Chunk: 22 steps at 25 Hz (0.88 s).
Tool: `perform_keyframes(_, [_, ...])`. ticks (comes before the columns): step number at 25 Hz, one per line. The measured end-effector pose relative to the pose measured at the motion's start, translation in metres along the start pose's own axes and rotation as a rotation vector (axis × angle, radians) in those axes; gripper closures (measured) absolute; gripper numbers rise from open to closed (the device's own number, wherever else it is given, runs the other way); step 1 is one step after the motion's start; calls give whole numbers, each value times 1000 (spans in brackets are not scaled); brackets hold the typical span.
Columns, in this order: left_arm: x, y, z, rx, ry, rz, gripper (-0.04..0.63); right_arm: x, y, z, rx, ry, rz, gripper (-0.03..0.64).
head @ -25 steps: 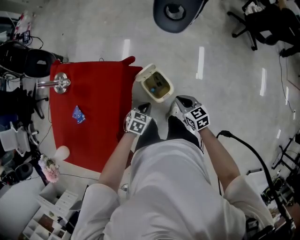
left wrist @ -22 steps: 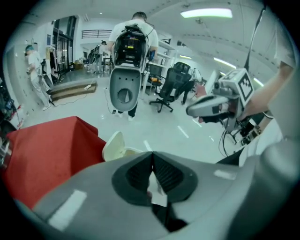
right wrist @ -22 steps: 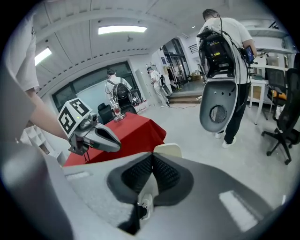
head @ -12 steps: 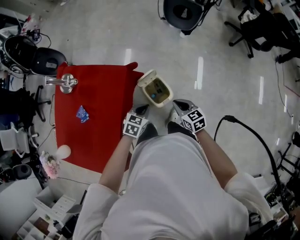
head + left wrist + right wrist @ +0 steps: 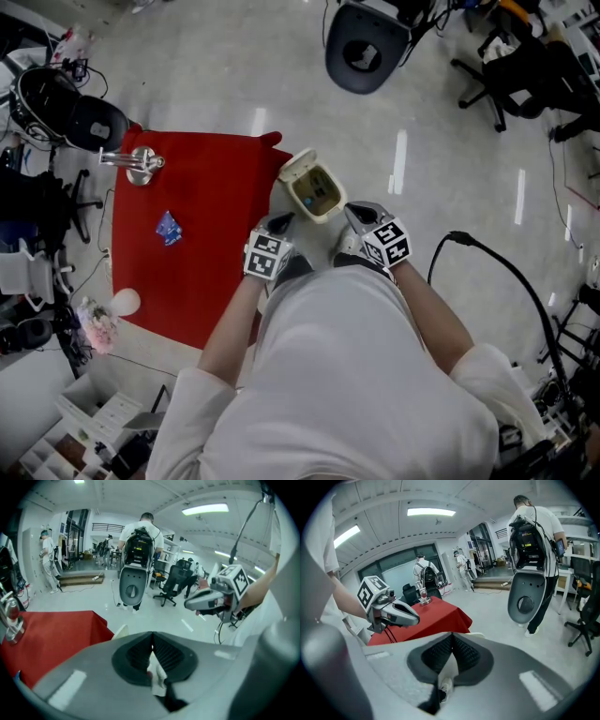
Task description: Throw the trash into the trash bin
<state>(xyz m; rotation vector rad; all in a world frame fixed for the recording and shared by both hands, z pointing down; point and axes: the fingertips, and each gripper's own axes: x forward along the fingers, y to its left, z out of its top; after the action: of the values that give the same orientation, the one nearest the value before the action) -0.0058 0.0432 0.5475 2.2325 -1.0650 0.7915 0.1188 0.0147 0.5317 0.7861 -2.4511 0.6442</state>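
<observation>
A cream trash bin stands on the floor with its lid open, beside the red-covered table. Something blue and something yellowish lie inside it. A blue crumpled wrapper lies on the red cloth, left of both grippers. My left gripper hangs just left of the bin and my right gripper just right of it. Both point down at an angle. In the left gripper view the left gripper is shut on nothing. The right gripper in its own view is the same.
A metal stand sits at the table's far corner and a white round object at its near left. An office chair stands beyond the bin. A black cable loops across the floor on the right. Clutter lines the left side.
Both grippers have lifted a little beside the bin, the left more than the right. Their jaws stay shut, and the wrapper has not moved on the cloth.
</observation>
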Motion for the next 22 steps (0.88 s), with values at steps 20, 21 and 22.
perform_keyframes(20, [-67, 59, -19, -113, -90, 209, 565, 34, 39, 37, -91, -8, 77, 617])
perform_keyframes(21, [-74, 64, -24, -120, -90, 225, 565, 38, 46, 38, -97, -6, 86, 617])
perform_keyframes(22, [-80, 70, -28, -127, -89, 242, 565, 43, 52, 40, -103, -4, 96, 617])
